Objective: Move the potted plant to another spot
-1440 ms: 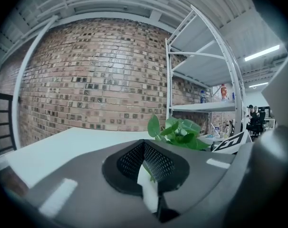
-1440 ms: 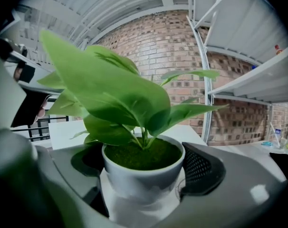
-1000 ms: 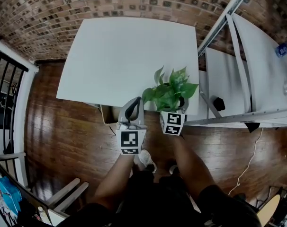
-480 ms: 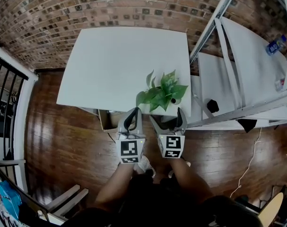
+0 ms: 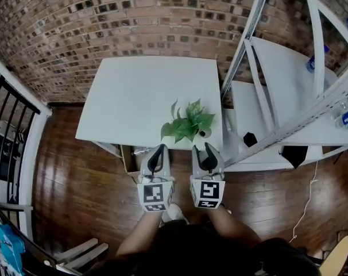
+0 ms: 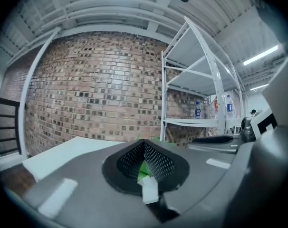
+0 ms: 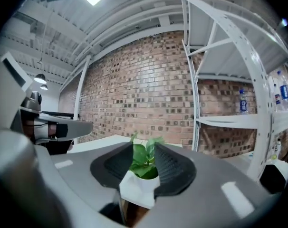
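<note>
Head overhead; gripper views level toward wall [image 5: 134, 16]

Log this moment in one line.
green potted plant in white pot: on white table, near edge | left gripper: shut, empty | right gripper: jaws closing, empty, plant ahead

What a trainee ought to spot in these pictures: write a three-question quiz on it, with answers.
1. True or false: the potted plant lies tipped over on its side.
2. What stands behind the white table? A. brick wall B. window C. curtain
3. In the head view, on which side of the table does the white shelf rack stand?

Key: 1. False; the plant stands upright on the table, close to its near edge. 2. A. 3. The right side.
</note>
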